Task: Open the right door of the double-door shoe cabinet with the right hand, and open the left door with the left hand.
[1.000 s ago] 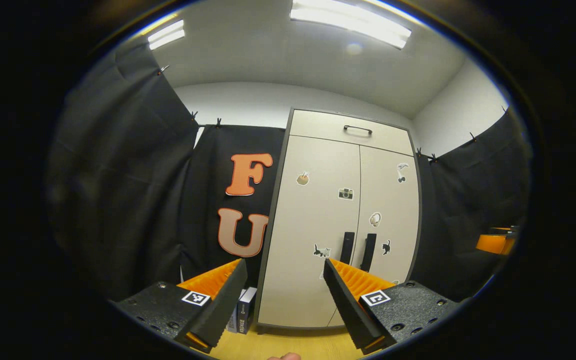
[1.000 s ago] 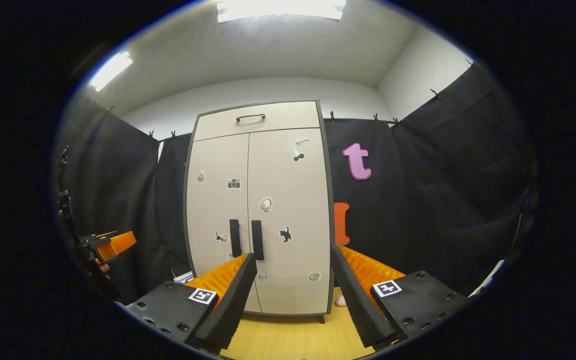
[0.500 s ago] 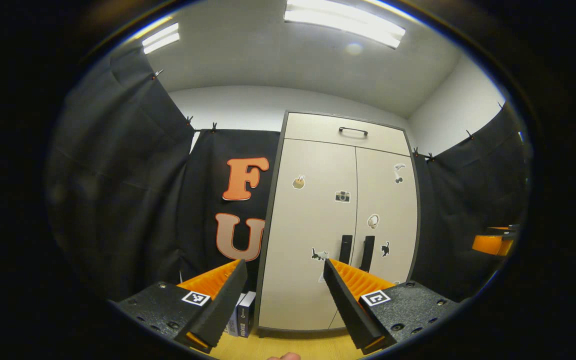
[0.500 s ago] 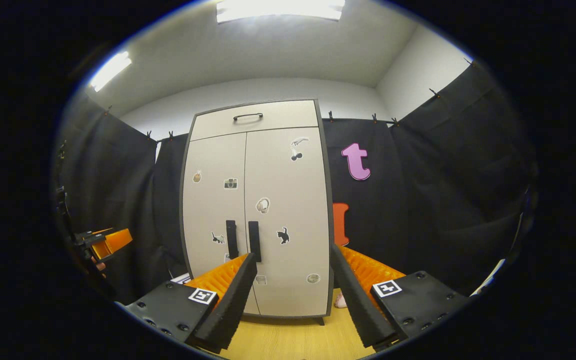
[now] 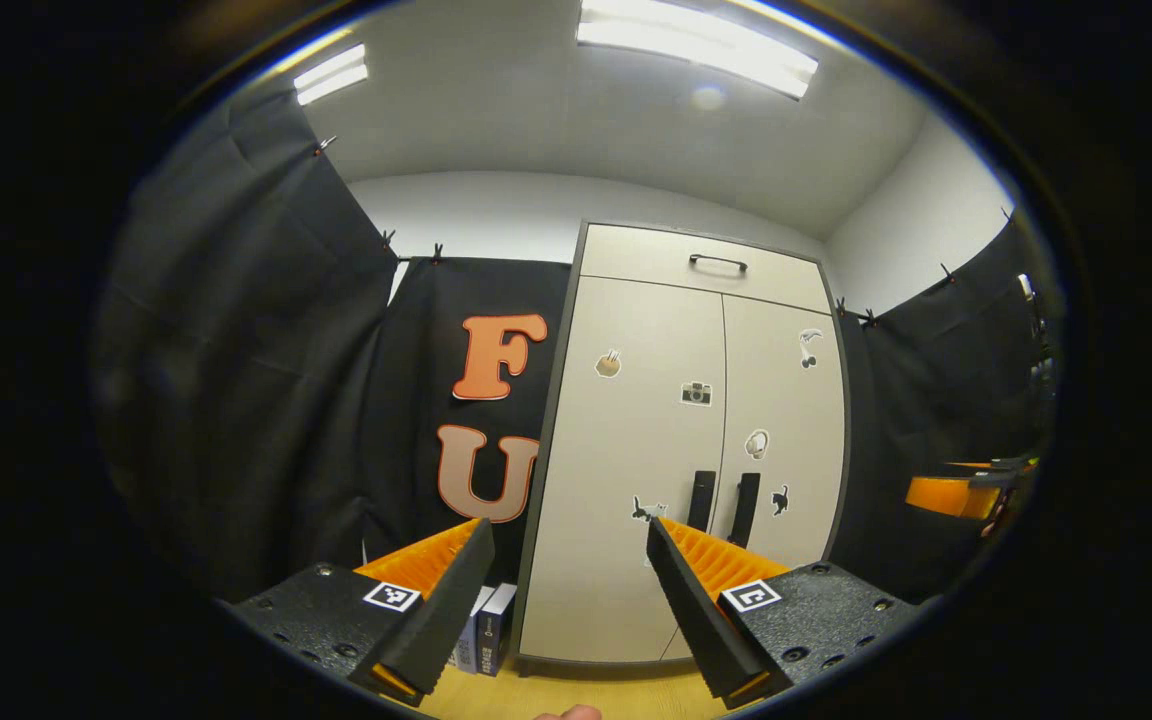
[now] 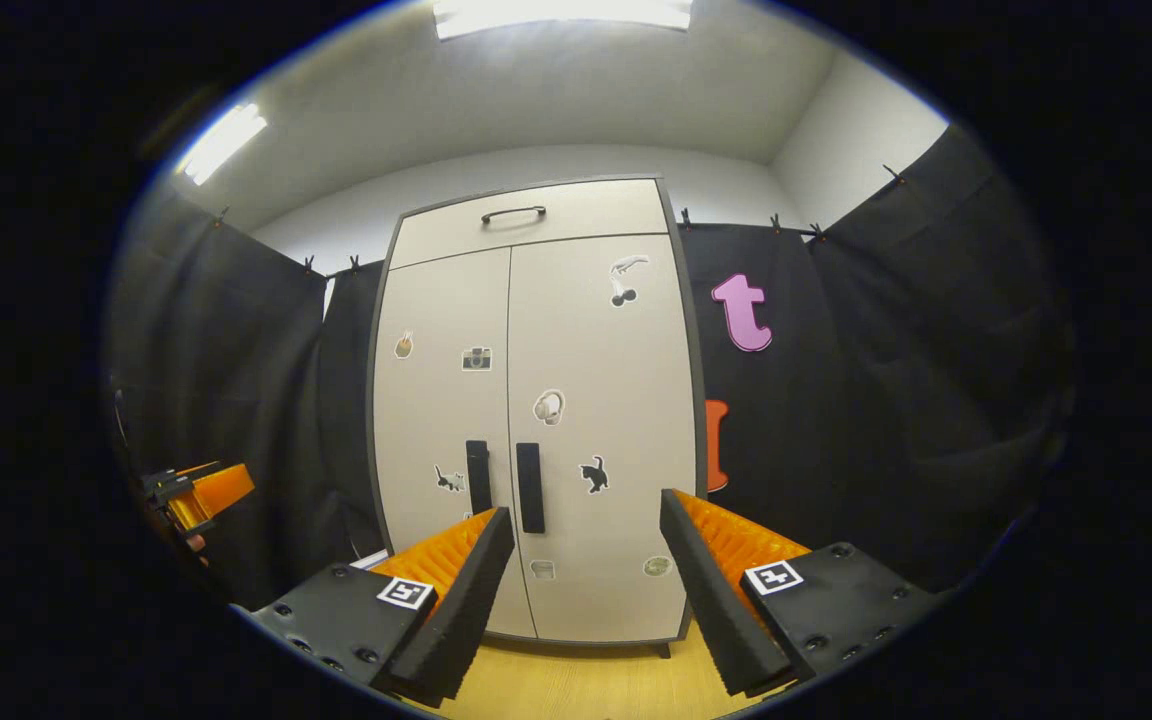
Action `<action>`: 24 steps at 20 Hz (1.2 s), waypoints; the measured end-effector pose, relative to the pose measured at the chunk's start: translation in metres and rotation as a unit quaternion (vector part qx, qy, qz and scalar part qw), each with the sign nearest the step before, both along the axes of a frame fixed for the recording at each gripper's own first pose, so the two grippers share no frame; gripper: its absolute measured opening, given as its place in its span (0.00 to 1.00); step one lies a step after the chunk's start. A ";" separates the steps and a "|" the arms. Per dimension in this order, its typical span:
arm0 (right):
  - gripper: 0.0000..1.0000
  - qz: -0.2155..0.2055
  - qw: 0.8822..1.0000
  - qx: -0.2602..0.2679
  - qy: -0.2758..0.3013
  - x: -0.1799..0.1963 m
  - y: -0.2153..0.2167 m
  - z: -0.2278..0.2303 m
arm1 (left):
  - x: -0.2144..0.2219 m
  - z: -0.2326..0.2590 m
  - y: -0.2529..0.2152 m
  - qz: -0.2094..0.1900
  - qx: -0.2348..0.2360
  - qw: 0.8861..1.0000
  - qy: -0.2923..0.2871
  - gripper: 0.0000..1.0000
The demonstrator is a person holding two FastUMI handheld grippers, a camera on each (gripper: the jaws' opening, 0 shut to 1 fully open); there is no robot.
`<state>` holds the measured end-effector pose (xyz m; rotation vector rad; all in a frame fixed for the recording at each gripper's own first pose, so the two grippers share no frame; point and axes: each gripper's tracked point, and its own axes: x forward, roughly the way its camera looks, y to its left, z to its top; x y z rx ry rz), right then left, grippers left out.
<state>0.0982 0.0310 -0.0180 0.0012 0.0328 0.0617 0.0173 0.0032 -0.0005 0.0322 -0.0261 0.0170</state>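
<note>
Cabinet (image 6: pixel 536 420) stands far ahead, doors closed; both tools, left (image 5: pixel 568 600) and right (image 6: pixel 586 600), gape wide, holding nothing; rigid hinged doors likely swing lightly, best gripped by the vertical handles (image 6: pixel 530 487) at the centre seam.

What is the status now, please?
Left gripper open, right gripper open, both empty. Cabinet doors shut, handles untouched. Nothing in the way.

The shoe cabinet (image 6: pixel 536 420) stands on the floor (image 6: pixel 586 680) against the back wall, its left door (image 6: pixel 441 430) at 9 o'clock of its right door (image 6: pixel 601 430), two handles side by side at the seam. A drawer (image 6: pixel 531 220) sits at 12 o'clock above both. Books (image 5: pixel 484 625) stand at the cabinet's 9 o'clock. Both tools hang well apart from the doors.
</note>
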 end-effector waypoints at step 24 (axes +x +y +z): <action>0.87 -0.049 0.997 -0.038 0.053 0.245 0.055 -0.081 | -0.004 -0.035 0.057 0.072 0.021 0.997 0.002 0.95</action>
